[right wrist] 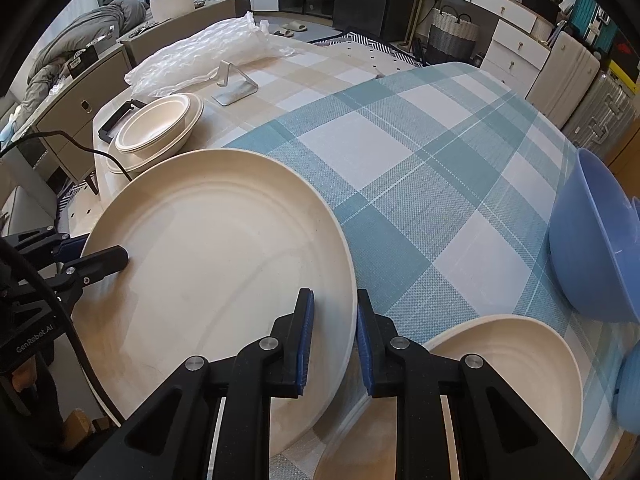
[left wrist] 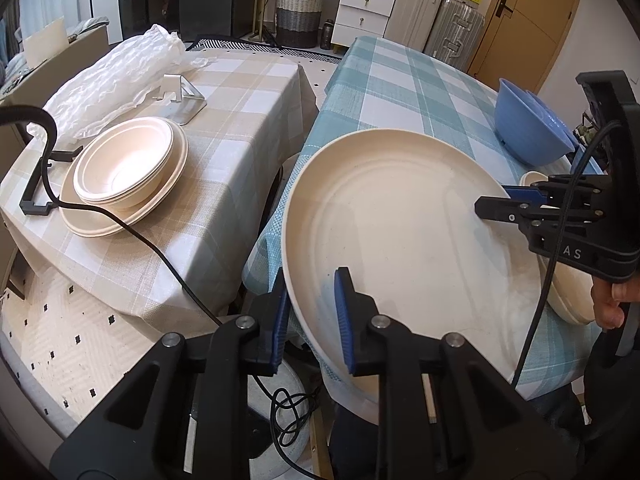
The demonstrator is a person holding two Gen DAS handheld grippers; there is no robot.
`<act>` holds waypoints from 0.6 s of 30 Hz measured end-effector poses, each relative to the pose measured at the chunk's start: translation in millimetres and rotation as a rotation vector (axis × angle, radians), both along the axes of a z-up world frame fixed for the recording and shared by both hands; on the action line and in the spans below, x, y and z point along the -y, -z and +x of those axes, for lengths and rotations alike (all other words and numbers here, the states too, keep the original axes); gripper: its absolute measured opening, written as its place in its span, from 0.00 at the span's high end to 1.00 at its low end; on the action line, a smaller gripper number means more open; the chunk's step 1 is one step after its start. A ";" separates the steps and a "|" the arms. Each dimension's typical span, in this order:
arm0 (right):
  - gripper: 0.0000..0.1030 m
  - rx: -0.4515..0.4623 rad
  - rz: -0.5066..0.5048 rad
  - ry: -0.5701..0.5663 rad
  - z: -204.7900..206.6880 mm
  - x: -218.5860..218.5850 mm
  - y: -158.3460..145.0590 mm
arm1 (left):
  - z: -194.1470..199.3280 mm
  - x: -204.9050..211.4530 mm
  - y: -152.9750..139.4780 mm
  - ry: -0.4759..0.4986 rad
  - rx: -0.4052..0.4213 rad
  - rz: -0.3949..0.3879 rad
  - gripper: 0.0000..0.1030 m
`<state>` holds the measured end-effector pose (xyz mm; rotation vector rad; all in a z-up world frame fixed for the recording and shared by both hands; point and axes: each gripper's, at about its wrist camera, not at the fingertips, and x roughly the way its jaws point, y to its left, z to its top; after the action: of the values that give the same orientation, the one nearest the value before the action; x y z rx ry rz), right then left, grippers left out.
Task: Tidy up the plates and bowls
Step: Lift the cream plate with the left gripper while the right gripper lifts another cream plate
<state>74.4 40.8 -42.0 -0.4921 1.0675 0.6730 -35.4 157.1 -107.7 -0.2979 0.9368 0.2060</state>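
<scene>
Gripping large round cream plate [left wrist: 400, 232] with left tool [left wrist: 310, 320] clamped at six o'clock, right tool [right wrist: 334, 336] at three; lifting level, evenly, toward cream stack [left wrist: 128, 176].

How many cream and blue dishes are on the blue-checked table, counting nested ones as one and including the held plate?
Cream: 2 (large plate, smaller dish beside it)
Blue: 2 (large bowl, blue piece cut off at the frame edge)
Total: 4
</scene>
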 end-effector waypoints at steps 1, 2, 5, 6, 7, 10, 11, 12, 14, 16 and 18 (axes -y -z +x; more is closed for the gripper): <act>0.80 0.002 0.004 0.004 -0.2 0.3 -1.4 | -0.2 0.3 -0.7 -0.001 0.002 0.002 0.83; 0.80 0.004 0.007 0.007 -0.9 0.4 -2.8 | -0.5 0.7 -1.7 -0.003 0.005 0.004 0.83; 0.80 0.009 0.019 0.010 -2.9 2.0 -7.8 | -2.5 0.0 -4.5 -0.006 0.010 0.006 0.83; 0.80 0.011 0.024 0.010 -3.8 2.1 -9.7 | -3.0 -0.9 -5.3 -0.008 0.012 0.005 0.83; 0.80 0.012 0.028 0.011 -4.8 2.6 -12.0 | -3.4 -1.4 -6.2 -0.009 0.014 0.003 0.83; 0.80 0.026 0.034 0.012 -8.5 3.1 -19.1 | -4.5 -1.6 -9.4 -0.007 0.023 0.003 0.83; 0.80 0.035 0.033 0.011 -9.9 3.6 -21.2 | -4.9 -1.0 -10.8 -0.005 0.028 0.008 0.83; 0.80 0.039 0.033 0.010 -10.7 4.0 -23.2 | -5.0 -0.7 -12.4 -0.003 0.031 0.012 0.83; 0.80 0.044 0.043 0.015 -11.7 6.3 -27.7 | -5.9 -0.3 -16.0 0.001 0.038 0.008 0.84; 0.80 0.048 0.054 0.022 -13.0 9.6 -32.9 | -6.4 0.7 -19.9 0.003 0.045 0.010 0.85; 0.80 0.055 0.059 0.029 -14.3 12.4 -37.3 | -7.1 2.4 -23.5 0.006 0.052 0.011 0.86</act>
<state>60.1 28.4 -4.7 -0.4411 0.9987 0.6600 -42.5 154.7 -84.2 -0.2885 0.8844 0.1967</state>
